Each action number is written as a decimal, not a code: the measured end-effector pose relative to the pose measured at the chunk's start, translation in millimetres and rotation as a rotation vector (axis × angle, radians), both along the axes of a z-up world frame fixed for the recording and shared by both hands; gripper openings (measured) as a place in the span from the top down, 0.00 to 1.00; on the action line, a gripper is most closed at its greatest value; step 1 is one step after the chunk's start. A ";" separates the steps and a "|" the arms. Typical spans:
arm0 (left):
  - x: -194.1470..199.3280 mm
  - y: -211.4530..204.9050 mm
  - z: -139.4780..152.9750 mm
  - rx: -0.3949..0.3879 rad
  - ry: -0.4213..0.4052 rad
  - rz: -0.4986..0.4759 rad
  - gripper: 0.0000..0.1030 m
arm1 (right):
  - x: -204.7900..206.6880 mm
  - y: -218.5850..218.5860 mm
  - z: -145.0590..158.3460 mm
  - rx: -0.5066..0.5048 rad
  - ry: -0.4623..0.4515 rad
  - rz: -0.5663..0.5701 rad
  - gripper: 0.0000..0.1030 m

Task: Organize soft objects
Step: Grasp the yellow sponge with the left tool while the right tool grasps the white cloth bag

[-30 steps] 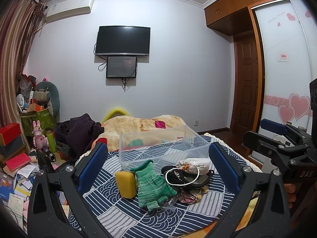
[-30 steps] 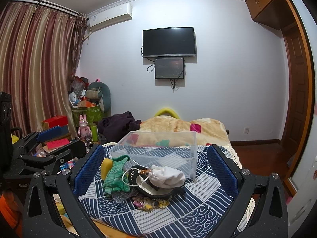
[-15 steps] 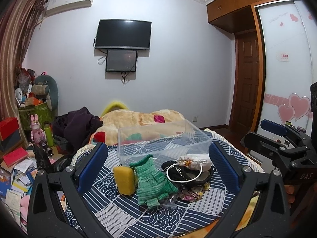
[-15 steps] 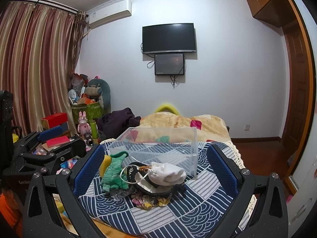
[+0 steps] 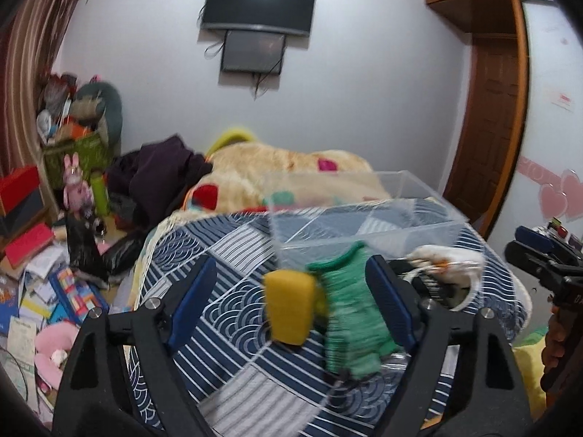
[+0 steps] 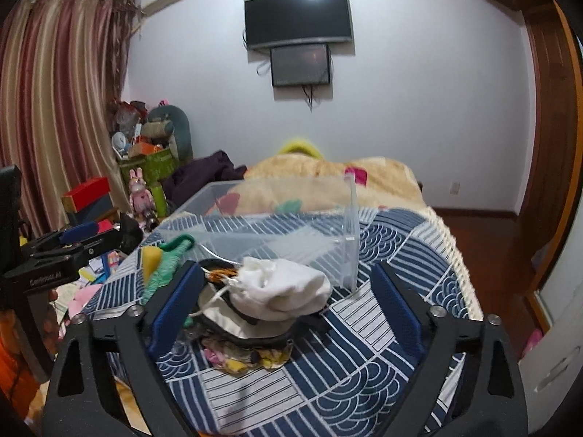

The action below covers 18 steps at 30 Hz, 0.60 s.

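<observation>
A yellow sponge [image 5: 289, 306] and a green knitted piece [image 5: 349, 313] lie on the blue patterned cover [image 5: 226, 302]. My left gripper [image 5: 291, 306] is open, its jaws either side of the sponge and the green piece, close above them. A white drawstring pouch [image 6: 282, 287] rests on a black soft item [image 6: 255, 331] over a flowery cloth [image 6: 237, 357]. My right gripper [image 6: 288, 306] is open, with the pouch between its jaws. The clear plastic box [image 6: 277, 225] stands empty just behind the pile; it also shows in the left wrist view [image 5: 364, 211].
A beige blanket [image 6: 320, 178] and dark clothes [image 5: 153, 174] lie behind the box. Books, toys and boxes litter the floor at left [image 5: 40, 284]. The bed's edge drops to a wooden floor at right [image 6: 484, 240]. A wardrobe [image 5: 546, 145] stands at right.
Both grippers have moved forward and down toward the pile. The left one swung so that the sponge and green piece now sit between its jaws; the pouch sits between the right jaws.
</observation>
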<state>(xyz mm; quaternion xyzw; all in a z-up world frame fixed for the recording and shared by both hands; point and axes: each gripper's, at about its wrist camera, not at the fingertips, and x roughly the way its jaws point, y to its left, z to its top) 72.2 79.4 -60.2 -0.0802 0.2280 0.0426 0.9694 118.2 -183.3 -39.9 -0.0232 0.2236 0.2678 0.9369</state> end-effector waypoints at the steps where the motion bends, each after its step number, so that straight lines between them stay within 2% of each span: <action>1: 3.7 4.5 -4.2 -0.009 0.011 0.001 0.21 | 5.9 -0.1 -2.1 0.005 0.019 0.002 0.15; 4: 14.4 13.2 -17.9 -0.031 0.047 -0.009 0.24 | 20.8 0.3 -6.1 0.013 0.060 0.009 0.19; 9: 25.9 11.0 -38.2 -0.045 0.090 -0.053 0.24 | 41.9 7.5 -16.5 0.018 0.139 0.052 0.20; 11: 30.7 8.3 -45.6 -0.048 0.108 -0.061 0.25 | 46.2 13.8 -23.6 0.007 0.171 0.070 0.26; 13: 37.6 8.5 -50.6 -0.063 0.130 -0.071 0.37 | 48.7 18.6 -30.6 -0.005 0.206 0.091 0.44; 17: 42.2 9.3 -58.3 -0.100 0.151 -0.097 0.55 | 46.6 18.3 -37.7 0.004 0.241 0.121 0.56; 18: 41.4 9.4 -58.6 -0.107 0.146 -0.104 0.60 | 45.2 16.8 -38.0 0.008 0.247 0.132 0.65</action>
